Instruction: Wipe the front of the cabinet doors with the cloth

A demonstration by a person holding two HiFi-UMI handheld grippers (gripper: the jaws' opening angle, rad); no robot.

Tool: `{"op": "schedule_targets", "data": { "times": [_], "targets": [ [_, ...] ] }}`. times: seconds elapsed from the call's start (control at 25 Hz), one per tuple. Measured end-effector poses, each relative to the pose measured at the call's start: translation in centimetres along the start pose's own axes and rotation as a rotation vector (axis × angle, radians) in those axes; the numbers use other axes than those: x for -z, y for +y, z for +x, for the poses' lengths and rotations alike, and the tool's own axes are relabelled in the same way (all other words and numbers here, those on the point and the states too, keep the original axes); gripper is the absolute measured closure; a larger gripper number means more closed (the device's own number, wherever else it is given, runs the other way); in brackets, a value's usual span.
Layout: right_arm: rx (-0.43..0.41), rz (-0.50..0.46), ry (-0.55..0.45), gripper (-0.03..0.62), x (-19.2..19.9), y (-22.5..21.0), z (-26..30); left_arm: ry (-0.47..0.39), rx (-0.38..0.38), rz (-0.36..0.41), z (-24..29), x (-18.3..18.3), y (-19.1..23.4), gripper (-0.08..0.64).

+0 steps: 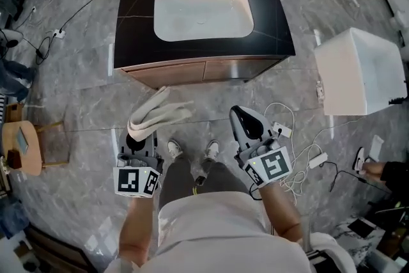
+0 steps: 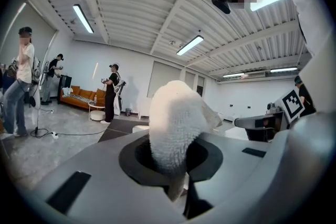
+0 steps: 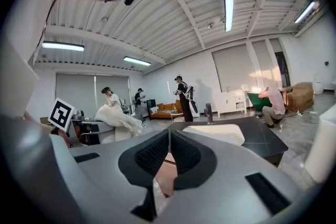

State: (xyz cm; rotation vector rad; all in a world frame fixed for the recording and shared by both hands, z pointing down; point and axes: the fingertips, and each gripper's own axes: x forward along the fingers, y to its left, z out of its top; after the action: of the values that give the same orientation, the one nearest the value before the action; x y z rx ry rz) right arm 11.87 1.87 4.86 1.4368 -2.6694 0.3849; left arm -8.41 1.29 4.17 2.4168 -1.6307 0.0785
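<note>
A cream-white cloth is clamped in my left gripper, held in the air a little in front of the cabinet. In the left gripper view the cloth rises as a fluffy roll out from between the jaws. My right gripper is shut with nothing in it, its jaws pressed together. The cabinet doors are brown wood fronts under a black countertop with a white basin. Both grippers hang short of the doors, apart from them.
A white box-like unit stands on the floor to the right. White cables and a power strip lie by my right foot. A small round wooden stool is at the left. Other people stand farther back in the room.
</note>
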Motion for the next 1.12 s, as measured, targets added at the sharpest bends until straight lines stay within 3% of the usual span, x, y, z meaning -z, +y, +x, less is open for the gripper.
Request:
{"op": "schedule_targets", "data": {
  "times": [0.36, 0.6, 0.88, 1.12],
  "targets": [
    [0.07, 0.043, 0.002, 0.551, 8.7, -4.6, 6.4, 0.073, 0.077, 0.014, 8.0, 10.5, 2.3, 0.5],
    [0.086, -0.027, 0.049, 0.551, 17.4, -6.6, 8.8, 0.12, 0.147, 0.007, 12.4, 20.9, 1.7, 0.5],
    [0.095, -0.001, -0.018, 0.551, 28.5, -8.9, 10.8, 0.086, 0.234, 0.049, 18.2, 32.4, 1.8, 0.5],
    [0.088, -0.025, -0.031, 0.551, 34.6, -10.6, 11.5, -0.016, 0.284, 0.109, 24.1, 36.3, 0.5, 0.5]
  ]
}}
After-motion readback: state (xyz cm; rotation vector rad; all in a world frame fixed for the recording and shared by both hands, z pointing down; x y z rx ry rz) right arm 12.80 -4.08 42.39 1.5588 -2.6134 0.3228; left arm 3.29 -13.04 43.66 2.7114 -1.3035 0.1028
